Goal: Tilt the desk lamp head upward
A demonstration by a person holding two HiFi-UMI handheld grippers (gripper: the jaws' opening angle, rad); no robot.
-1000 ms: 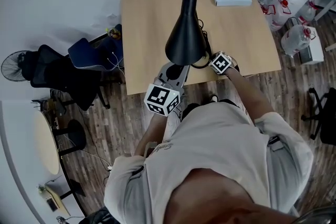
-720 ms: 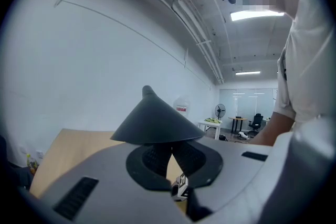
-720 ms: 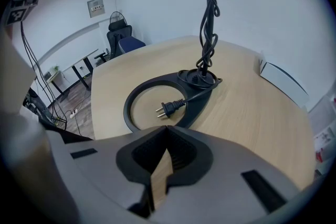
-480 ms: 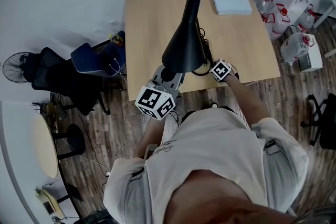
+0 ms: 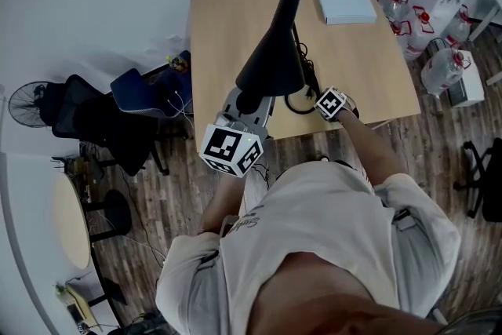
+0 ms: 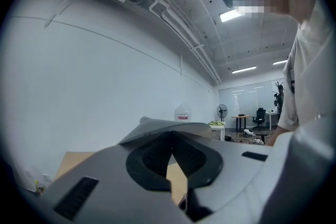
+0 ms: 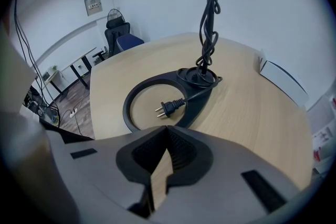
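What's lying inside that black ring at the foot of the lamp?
The lamp's plug lies on bare desk inside the ring base, its cord running to the ring's far side. In the head view the lamp head covers part of the ring, hiding the plug.

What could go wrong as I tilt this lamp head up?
The left tongs sit shut and empty under the lamp head; a push from there could slip off.
The right tongs are shut too, not clamping the ring base, which stands near the table's front edge, so the lamp might tip.
The loose plug could snag.
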